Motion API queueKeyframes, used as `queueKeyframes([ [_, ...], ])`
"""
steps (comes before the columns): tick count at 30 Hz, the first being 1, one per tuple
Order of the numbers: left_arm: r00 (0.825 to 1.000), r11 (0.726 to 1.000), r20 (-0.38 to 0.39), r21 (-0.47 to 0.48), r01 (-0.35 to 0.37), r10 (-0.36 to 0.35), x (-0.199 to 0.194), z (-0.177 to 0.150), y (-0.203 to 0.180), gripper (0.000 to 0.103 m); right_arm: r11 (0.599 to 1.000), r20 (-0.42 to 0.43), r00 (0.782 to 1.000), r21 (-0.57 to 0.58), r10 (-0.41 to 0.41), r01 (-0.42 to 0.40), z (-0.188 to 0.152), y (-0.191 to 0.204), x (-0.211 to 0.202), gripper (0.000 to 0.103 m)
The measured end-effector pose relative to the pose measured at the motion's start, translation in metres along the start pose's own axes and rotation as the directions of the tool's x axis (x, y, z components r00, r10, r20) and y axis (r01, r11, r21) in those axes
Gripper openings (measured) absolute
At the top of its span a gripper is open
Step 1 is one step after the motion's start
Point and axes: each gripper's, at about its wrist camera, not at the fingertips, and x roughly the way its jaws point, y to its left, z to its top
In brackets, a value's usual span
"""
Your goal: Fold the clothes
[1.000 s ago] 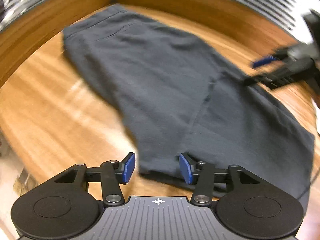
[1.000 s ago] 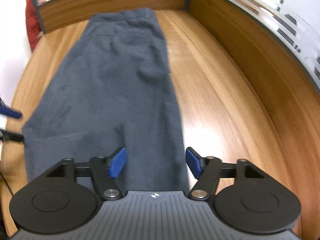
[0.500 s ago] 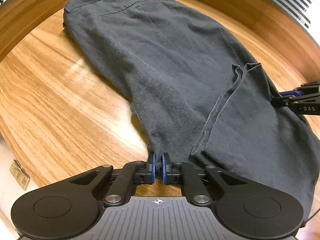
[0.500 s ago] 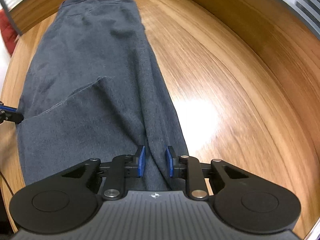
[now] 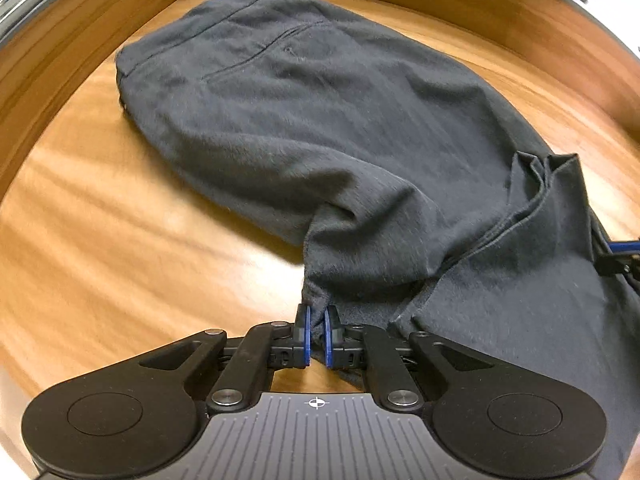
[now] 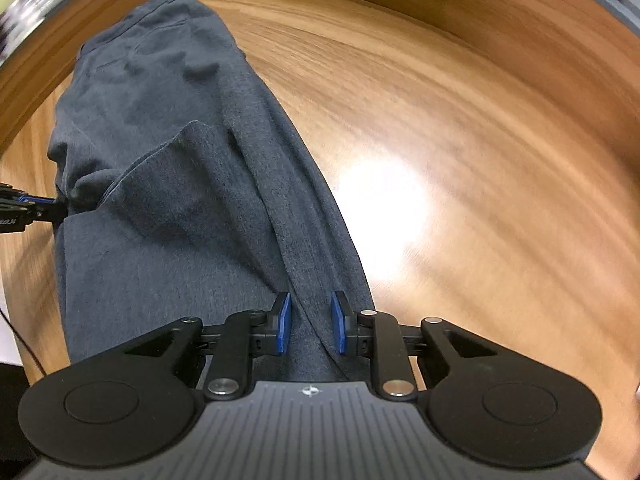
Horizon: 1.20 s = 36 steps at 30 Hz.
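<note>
Wooden desk (image 5: 100, 248) with a raised wood rim carries dark grey trousers (image 5: 320, 120), laid lengthwise with the waistband at the far end and the leg ends near the two grippers. One leg lies over the other, and its hem edge is rucked up and lifted off the layer below.

By my reading, the step in hand is a lengthwise fold: both leg-end corners are gripped and raised, ready to be carried toward the waistband. The next move calls for both grippers to travel together at even height, keeping the hem taut between them so the cloth lays flat without a twist.

Left gripper (image 5: 316, 336): its jaws are pressed nearly together, pinching a bunched corner of cloth at the left edge of the trousers, which tents up from the desk.

Right gripper (image 6: 310, 324): its jaws stand a little apart with a thick fold of the right edge of the trousers filling the gap between them; they appear to clamp it, though how firmly cannot be told.
</note>
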Motion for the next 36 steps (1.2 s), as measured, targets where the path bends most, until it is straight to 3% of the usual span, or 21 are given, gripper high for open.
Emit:
queueKeyframes([
  [5,1.000,0.996,0.013,0.085,-0.005,0.004,0.002,0.010,0.037,0.009,0.993,0.006,1.000,0.121,-0.014,0.013,-0.022,0.021,-0.005,0.025],
  [12,0.999,0.991,0.033,0.136,-0.011,0.007,0.003,0.010,0.085,0.010,0.989,0.113,0.993,0.146,-0.017,0.001,-0.016,0.049,-0.026,0.032],
  [17,0.996,0.994,0.059,0.091,0.064,-0.070,-0.014,0.000,0.107,0.014,0.994,0.190,0.982,0.103,0.006,-0.026,0.035,0.047,-0.018,0.048],
  [20,0.994,0.995,0.087,0.077,0.063,-0.070,-0.032,-0.007,0.108,0.014,0.996,0.219,0.975,0.069,0.045,-0.061,0.074,0.047,-0.001,0.050],
  [28,0.988,0.998,0.141,-0.010,0.060,-0.058,-0.076,-0.039,0.122,0.015,0.995,0.216,0.972,-0.063,0.089,-0.077,0.156,0.067,0.058,0.071],
  [32,0.988,0.998,0.144,-0.032,0.050,-0.045,-0.086,-0.054,0.125,0.019,0.993,0.199,0.976,-0.093,0.086,-0.069,0.185,0.071,0.087,0.072],
  [33,0.989,0.998,0.143,-0.035,0.047,-0.041,-0.086,-0.057,0.126,0.020,0.995,0.191,0.979,-0.086,0.075,-0.059,0.191,0.072,0.094,0.068],
  [36,0.990,0.998,0.135,-0.044,0.043,-0.037,-0.086,-0.061,0.132,0.020,0.998,0.168,0.985,-0.062,0.037,-0.027,0.208,0.077,0.114,0.017],
])
